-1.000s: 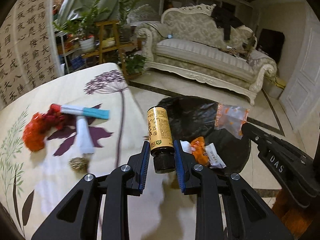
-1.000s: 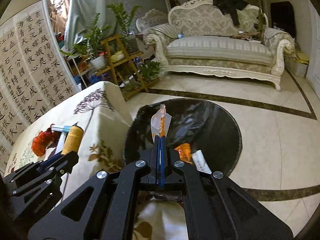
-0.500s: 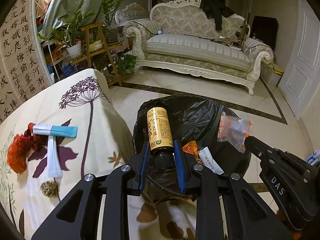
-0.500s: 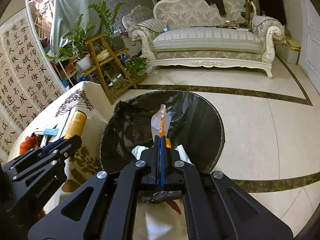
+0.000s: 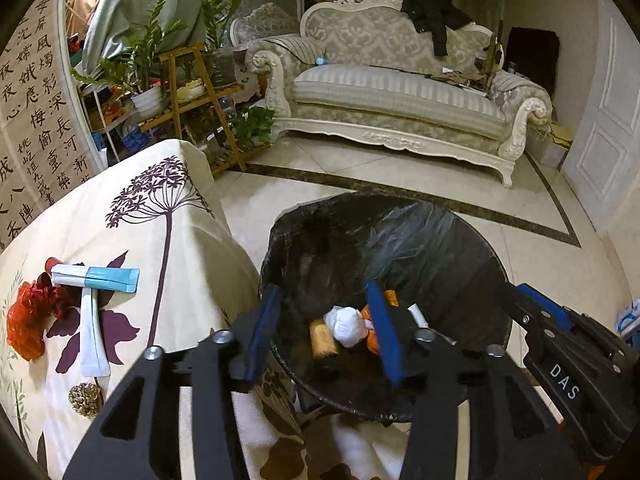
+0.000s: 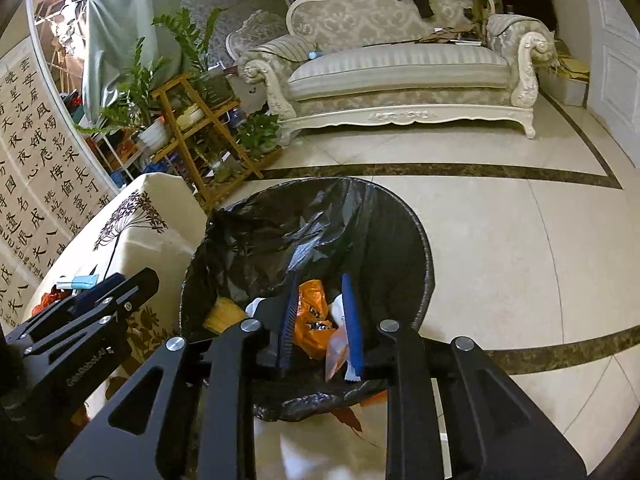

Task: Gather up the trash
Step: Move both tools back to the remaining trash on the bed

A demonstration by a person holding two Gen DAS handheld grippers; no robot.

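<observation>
Both claws hang over the black-lined trash bin (image 5: 460,248), jaws opening. The left claw (image 5: 324,332) grips nothing; the yellow bottle (image 5: 323,343) lies below, partly hidden. In the right claw (image 6: 322,320) a clear wrapper (image 6: 336,350) hangs blurred against one pad, contact unclear. Tubes (image 5: 96,280) lie on the counter (image 5: 168,240).

A home living room: an ornate cream sofa (image 5: 396,92) on a marble tiled floor (image 6: 500,216), potted plants (image 5: 148,60) on wooden shelving, and a calligraphy wall hanging (image 5: 36,112).

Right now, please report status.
Left gripper opening, empty. Right gripper opening, clear wrapper dropping. Yellow bottle in trash bin. Nothing blocking.
</observation>
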